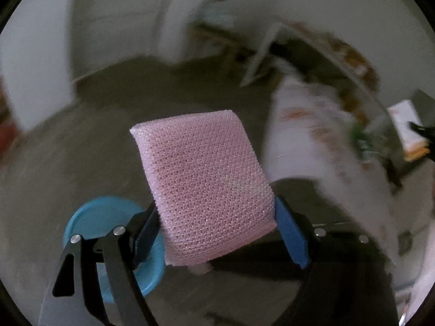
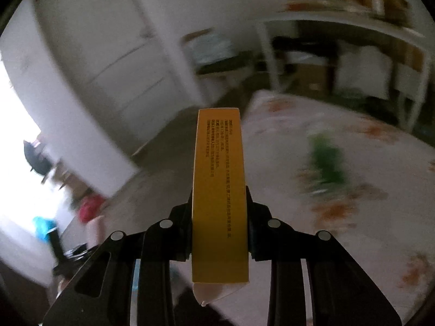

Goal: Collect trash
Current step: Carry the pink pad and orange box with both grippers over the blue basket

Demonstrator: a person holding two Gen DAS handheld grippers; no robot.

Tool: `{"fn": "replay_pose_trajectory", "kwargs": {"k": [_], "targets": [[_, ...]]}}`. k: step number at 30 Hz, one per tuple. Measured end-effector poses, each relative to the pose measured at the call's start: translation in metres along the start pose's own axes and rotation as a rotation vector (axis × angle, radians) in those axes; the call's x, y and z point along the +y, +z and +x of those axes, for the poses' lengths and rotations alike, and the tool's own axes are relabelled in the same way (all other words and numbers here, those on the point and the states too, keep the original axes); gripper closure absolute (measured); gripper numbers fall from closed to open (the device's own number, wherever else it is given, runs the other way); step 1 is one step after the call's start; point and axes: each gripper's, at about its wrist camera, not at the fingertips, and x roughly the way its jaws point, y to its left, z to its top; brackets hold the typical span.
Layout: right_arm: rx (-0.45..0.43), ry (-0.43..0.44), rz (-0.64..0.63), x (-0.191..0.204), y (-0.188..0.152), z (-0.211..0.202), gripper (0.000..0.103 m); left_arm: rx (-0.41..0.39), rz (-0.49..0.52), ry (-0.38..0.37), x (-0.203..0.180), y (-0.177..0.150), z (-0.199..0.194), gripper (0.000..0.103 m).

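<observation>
Two grips: pink sponge (image 1: 204, 187) clamped in left hand-held gripper (image 1: 217, 228); yellow box (image 2: 219, 201) in right (image 2: 219, 217).

Pink mesh sponge (image 1: 206, 184) — yellow carton (image 2: 218, 190), both clamped

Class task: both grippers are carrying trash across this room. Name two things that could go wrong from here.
1. The pink sponge is pinched only at its lower end by the left gripper, so it may flop or slip out.
2. The yellow box stands tall in the right gripper and could tilt free mid-swing.
</observation>
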Motion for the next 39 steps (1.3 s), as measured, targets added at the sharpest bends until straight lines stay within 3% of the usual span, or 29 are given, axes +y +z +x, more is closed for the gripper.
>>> {"fn": "replay_pose_trajectory", "kwargs": {"k": [4,8,12,17,24,34,39], "targets": [[0.068,0.148,-0.065,0.056,-0.017,0.036,0.075,0.056,-0.124,0.129,0.077,-0.048,0.004,0.025],[0.139,0.276,-0.156,0.116,-0.034,0.080,0.075,0.099,-0.217,0.182,0.133,-0.090,0.014,0.025],[0.189,0.384,-0.256,0.173,-0.056,0.125,0.075,0.142,-0.271,0.207,0.167,-0.120,0.023,0.025],[0.317,0.465,-0.329,0.231,-0.080,0.183,0.075,0.157,-0.301,0.217,0.193,-0.142,0.026,0.025],[0.457,0.489,-0.416,0.278,-0.110,0.246,0.075,0.168,-0.336,0.223,0.205,-0.145,0.035,0.024],[0.634,0.452,-0.453,0.305,-0.161,0.322,0.075,0.172,-0.332,0.235,0.210,-0.152,0.048,0.024],[0.694,0.426,-0.491,0.319,-0.193,0.338,0.075,0.197,-0.315,0.249,0.218,-0.158,0.068,0.023]]}}
